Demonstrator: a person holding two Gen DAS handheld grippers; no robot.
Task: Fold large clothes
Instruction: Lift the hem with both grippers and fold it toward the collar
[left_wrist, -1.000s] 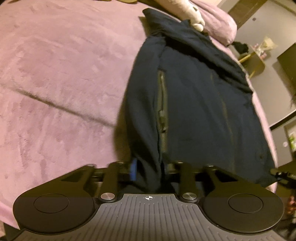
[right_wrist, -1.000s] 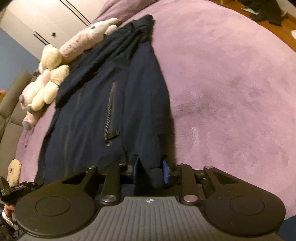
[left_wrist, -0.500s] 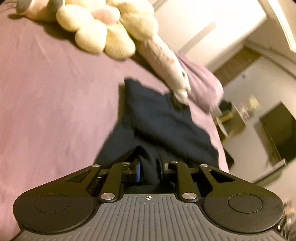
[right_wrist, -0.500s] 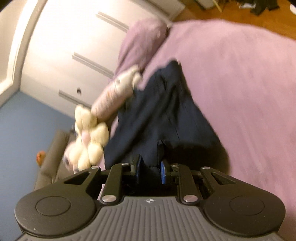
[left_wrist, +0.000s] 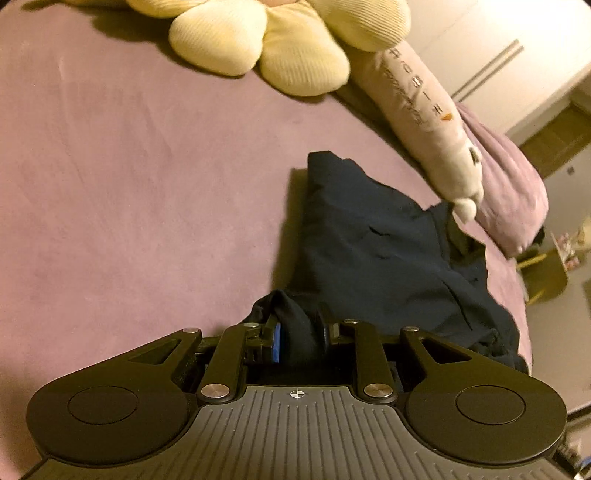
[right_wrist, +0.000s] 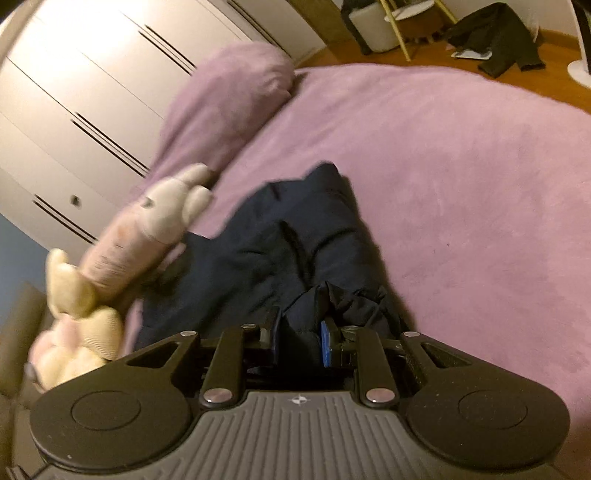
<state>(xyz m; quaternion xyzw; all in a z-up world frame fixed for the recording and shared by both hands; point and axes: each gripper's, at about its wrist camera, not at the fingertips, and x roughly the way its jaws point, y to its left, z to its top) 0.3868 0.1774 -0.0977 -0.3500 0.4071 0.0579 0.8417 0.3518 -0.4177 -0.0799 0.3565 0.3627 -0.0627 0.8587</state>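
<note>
Gripping a bunched fold of the dark navy garment (left_wrist: 373, 254), the left claw (left_wrist: 299, 338) has cloth pinched between its pads, though its jaws are easing apart slightly. The right claw (right_wrist: 299, 341) is likewise closed on another gathered edge of the same garment (right_wrist: 280, 243). Most of the garment lies crumpled on the purple bed (left_wrist: 129, 184), its far end reaching toward a long pale plush toy (left_wrist: 417, 107) and a purple pillow (right_wrist: 229, 99). A cream flower-shaped cushion (left_wrist: 258, 40) sits beyond the toy. White wardrobe doors (right_wrist: 92, 92) stand behind the bed.
</note>
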